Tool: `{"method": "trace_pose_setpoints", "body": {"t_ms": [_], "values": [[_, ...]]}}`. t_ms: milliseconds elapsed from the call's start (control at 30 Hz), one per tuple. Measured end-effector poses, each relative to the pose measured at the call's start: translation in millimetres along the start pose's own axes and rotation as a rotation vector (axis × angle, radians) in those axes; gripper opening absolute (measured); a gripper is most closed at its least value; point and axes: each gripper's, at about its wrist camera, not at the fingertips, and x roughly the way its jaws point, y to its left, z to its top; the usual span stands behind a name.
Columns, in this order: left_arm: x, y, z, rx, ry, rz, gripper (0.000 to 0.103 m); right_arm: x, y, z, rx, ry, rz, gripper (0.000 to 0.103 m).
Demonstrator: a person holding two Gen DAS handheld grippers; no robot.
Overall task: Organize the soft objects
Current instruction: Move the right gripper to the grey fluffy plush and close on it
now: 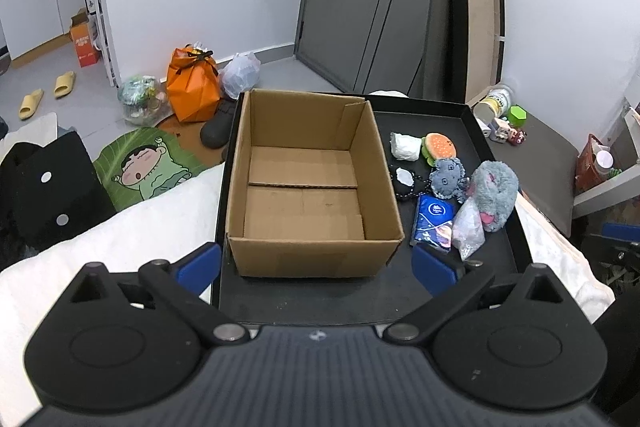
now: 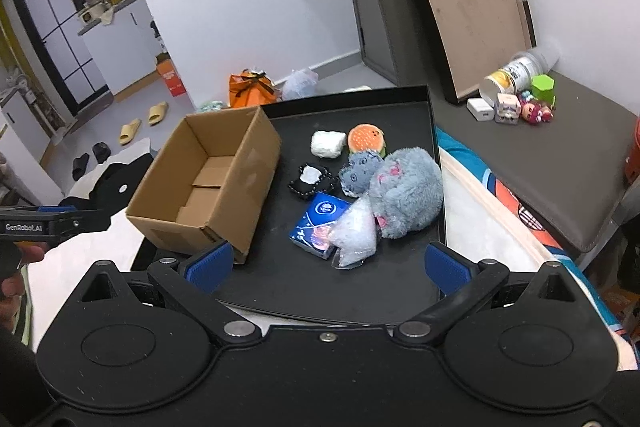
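Currently both my tools are spread wide and carry nothing: the left gripper hovers at the near edge of the black tray, facing the cardboard box, and the right gripper hovers at the tray's near edge, facing the soft items.

Nearest my right fingers lie a clear plastic pouch and a blue tissue pack, touching each other. Behind them sits the large grey plush, with a small grey plush against it and a black beaded pouch beside that. Farthest are the burger plush and a white wad.

The box is empty, so I judge that sorting has not yet started. Next move: bring the right gripper down over the nearest item, close gently, and carry it left into the box.
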Motion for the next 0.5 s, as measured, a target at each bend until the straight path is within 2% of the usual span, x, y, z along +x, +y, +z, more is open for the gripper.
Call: {"method": "trace_pose_setpoints", "body": {"t_ms": [333, 500], "values": [[23.2, 12.6, 3.3, -0.033, 0.015, 0.02, 0.099, 29.4, -11.4, -1.9, 0.036, 0.036, -0.062, 0.103], [37.5, 21.9, 5.0, -0.054, 0.028, 0.038, 0.09, 45.6, -19.6, -1.8, 0.087, 0.044, -0.079, 0.103]]}}
